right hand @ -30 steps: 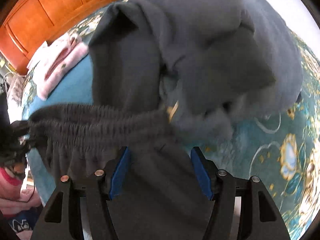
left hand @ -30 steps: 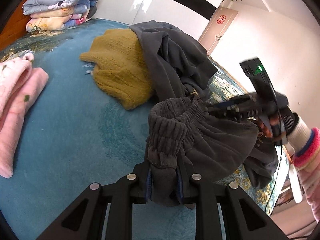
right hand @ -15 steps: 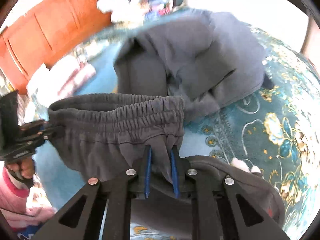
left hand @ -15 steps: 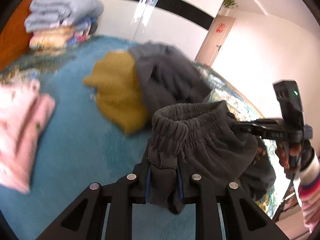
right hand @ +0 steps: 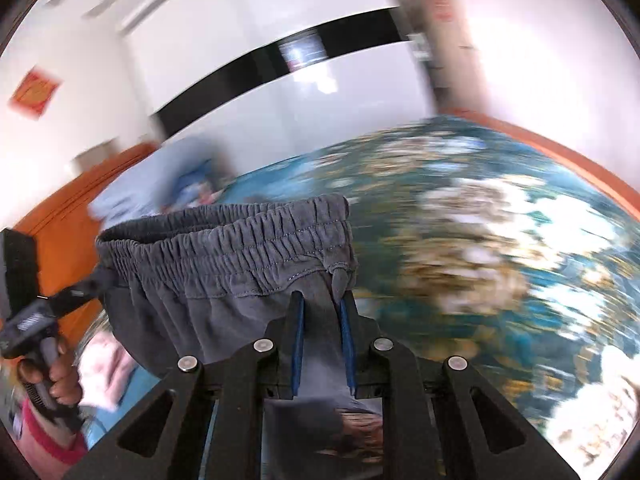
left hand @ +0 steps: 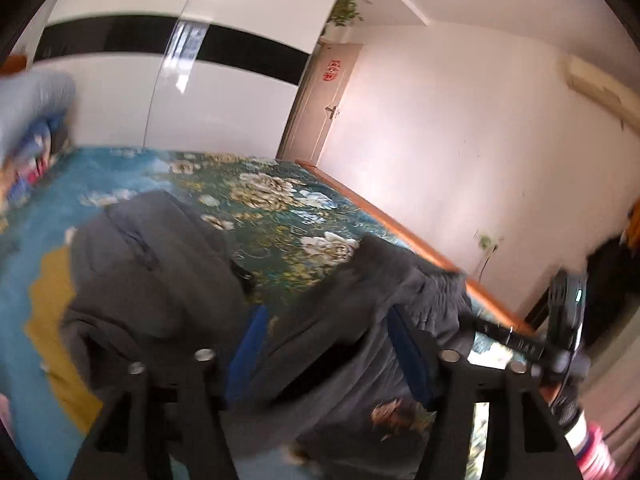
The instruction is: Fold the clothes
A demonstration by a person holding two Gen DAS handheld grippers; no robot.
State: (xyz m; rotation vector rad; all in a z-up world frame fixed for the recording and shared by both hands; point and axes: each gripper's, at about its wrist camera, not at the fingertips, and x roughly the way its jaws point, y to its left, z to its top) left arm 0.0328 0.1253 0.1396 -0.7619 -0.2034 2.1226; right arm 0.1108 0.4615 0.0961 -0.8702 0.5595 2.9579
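The grey trousers (right hand: 224,264) hang in the air by their elastic waistband, above the bed. My right gripper (right hand: 322,300) is shut on the waistband's right end, with cloth pinched between its blue pads. It also shows at the right of the left wrist view, as the right gripper (left hand: 468,320) in a person's hand. My left gripper (left hand: 326,320) has its jaws opening wide. The trousers (left hand: 340,340) drape loosely between its fingers, and the pads do not press on them. In the right wrist view, the left gripper (right hand: 100,280) still has its tip at the waistband's left end.
A dark grey garment (left hand: 152,272) lies over a mustard sweater (left hand: 52,300) on the teal floral bed cover (left hand: 272,208). Folded quilts (right hand: 180,184) are stacked by the orange headboard (right hand: 60,220). A pink garment (right hand: 104,364) lies lower left. The wooden bed edge (left hand: 400,228) runs along the wall.
Both grippers rose and swung toward the wardrobe wall, lifting the trousers off the bed. The right jaws closed on the waistband. The left jaws went from shut on the waistband to wide apart.
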